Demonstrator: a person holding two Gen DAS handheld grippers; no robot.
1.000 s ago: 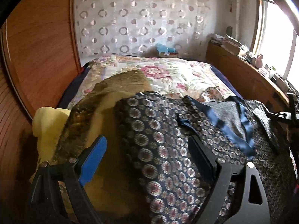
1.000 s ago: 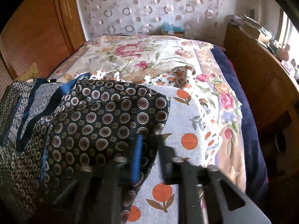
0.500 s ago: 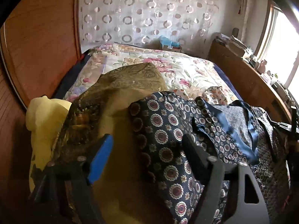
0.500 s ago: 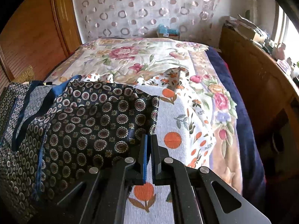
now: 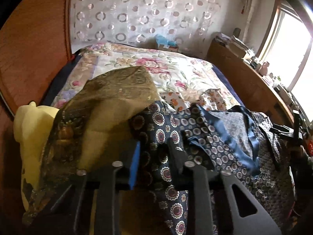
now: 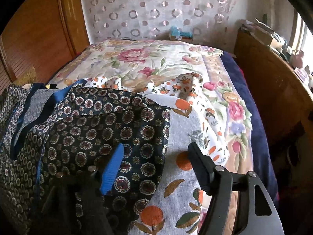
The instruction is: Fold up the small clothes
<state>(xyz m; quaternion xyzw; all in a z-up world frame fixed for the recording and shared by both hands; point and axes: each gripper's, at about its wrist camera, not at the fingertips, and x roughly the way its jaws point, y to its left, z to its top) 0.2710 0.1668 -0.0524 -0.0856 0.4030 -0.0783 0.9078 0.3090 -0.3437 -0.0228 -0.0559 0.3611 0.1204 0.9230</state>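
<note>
1. Since the earlier frames, the left gripper [image 5: 154, 152] had drawn its jaws in from wide to narrow around the left edge of the navy medallion-print garment [image 5: 172, 137]; they were closing at this moment, with a fold of that cloth between the blue pad and the black one.
2. Over the same span the right gripper [image 6: 156, 152] had gone from pinched tight to spread; its jaws were opening, and the pads no longer pressed on anything.
3. Garment's right edge lay under and between the right fingers, loose, its corner draped over a white cloth with orange fruit print [image 6: 182, 176].
4. Garment stretched across the near end of the bed, blue satin trim [image 5: 234, 146] and a paler inner lining turned up near its middle.
5. Left of it: an olive-gold paisley cloth [image 5: 117, 92], partly overlapped by the garment's edge, and a pale yellow item [image 5: 33, 121] beyond that, against the wooden panel.
6. Floral bedspread [image 6: 137, 58] covered the bed behind, running to a curtain patterned with rings [image 6: 156, 9].
7. Wooden ledge [image 6: 270, 74] ran along the right side under the window, crowded with small items too blurred to name.
8. Right gripper's black frame showed faintly at the far right edge of the left view.
</note>
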